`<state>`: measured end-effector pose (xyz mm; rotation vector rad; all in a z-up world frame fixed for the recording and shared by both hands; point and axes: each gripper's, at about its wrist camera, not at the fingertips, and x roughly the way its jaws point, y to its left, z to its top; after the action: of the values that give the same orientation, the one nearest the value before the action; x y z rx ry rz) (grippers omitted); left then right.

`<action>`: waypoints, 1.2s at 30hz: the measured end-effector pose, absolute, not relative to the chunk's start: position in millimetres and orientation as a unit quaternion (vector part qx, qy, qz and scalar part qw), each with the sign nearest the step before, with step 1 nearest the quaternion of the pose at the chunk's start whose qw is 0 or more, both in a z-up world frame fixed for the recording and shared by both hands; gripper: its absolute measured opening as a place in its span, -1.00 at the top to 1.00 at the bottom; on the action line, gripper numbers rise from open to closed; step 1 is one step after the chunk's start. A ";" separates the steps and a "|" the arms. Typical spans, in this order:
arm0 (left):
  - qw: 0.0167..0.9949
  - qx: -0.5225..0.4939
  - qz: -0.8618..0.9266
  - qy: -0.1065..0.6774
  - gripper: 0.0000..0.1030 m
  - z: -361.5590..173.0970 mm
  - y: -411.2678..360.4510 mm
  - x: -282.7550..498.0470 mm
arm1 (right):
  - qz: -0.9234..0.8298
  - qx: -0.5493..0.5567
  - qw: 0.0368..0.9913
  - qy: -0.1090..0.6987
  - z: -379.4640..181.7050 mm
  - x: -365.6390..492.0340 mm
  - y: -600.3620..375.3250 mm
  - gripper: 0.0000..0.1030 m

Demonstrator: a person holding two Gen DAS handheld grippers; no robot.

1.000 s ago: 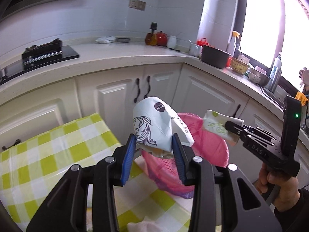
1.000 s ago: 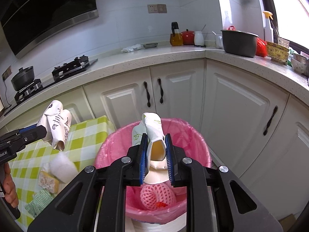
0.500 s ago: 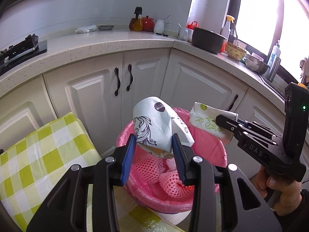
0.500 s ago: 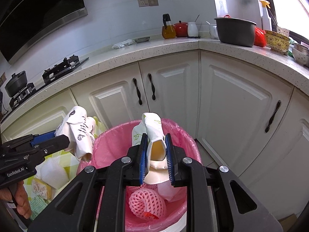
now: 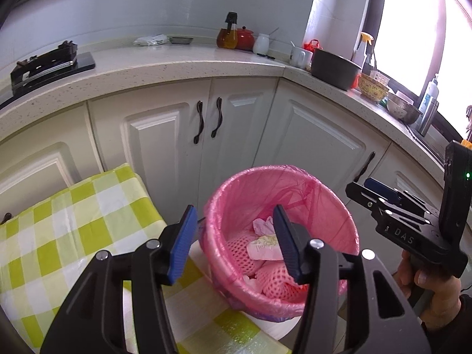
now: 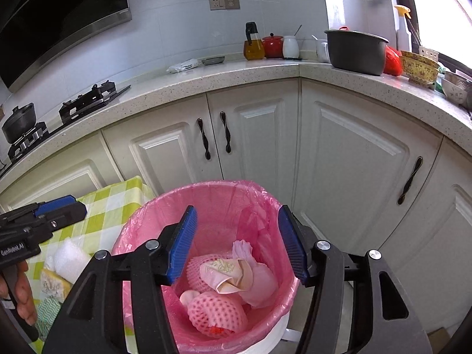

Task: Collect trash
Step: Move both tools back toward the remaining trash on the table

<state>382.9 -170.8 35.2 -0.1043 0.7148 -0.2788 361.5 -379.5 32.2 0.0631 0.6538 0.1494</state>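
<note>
Both crumpled paper wrappers (image 6: 233, 277) have left the jaws since a second ago and now lie in the pink-lined trash bin (image 6: 206, 194), on top of the pink foam fruit nets (image 6: 216, 312). What lies under the nets is hidden. Over the bin, the left gripper (image 5: 233, 236) and right gripper (image 6: 236, 239) are both opening, with nothing between their blue pads. More scraps (image 6: 70, 259) sit on the green-checked tablecloth (image 5: 73, 221), hard to identify.

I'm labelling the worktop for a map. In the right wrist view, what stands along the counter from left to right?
Black pot → gas hob → white packet → oil bottle → red pot → white jar → grey pot → yellow bowl.
</note>
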 end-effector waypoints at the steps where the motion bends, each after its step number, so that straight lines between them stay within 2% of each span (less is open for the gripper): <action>1: 0.928 -0.052 -0.132 0.346 0.00 37.5 -165.7 378.9 | 0.075 0.031 0.944 0.320 32.9 358.2 -378.7 -0.07; 4: 0.932 -0.060 -0.124 0.336 -0.01 45.9 -148.3 365.3 | 0.075 0.032 0.945 0.316 35.2 346.9 -376.8 -0.07; 7: 0.937 -0.069 -0.111 0.323 -0.11 54.8 -128.1 348.4 | 0.078 0.034 0.946 0.312 38.2 334.8 -373.8 -0.07; 11: 0.946 -0.071 -0.090 0.305 -0.19 66.9 -100.9 320.8 | 0.076 0.039 0.949 0.303 43.0 316.0 -370.8 -0.25; 20: 0.957 -0.082 -0.039 0.277 -0.30 78.2 -44.4 248.3 | 0.096 0.044 0.948 0.300 45.6 267.8 -354.9 -0.32; 29: 0.956 -0.101 0.004 0.276 -0.37 64.4 2.0 177.5 | 0.145 0.038 0.938 0.311 38.5 225.1 -320.4 -0.55; 36: 0.948 -0.116 0.017 0.297 -0.38 41.7 20.8 134.6 | 0.178 0.020 0.925 0.335 23.6 198.6 -287.1 -0.55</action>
<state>134.6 20.8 41.7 -0.2361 0.6052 0.0346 198.6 -287.1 23.6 0.0418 0.6863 0.3656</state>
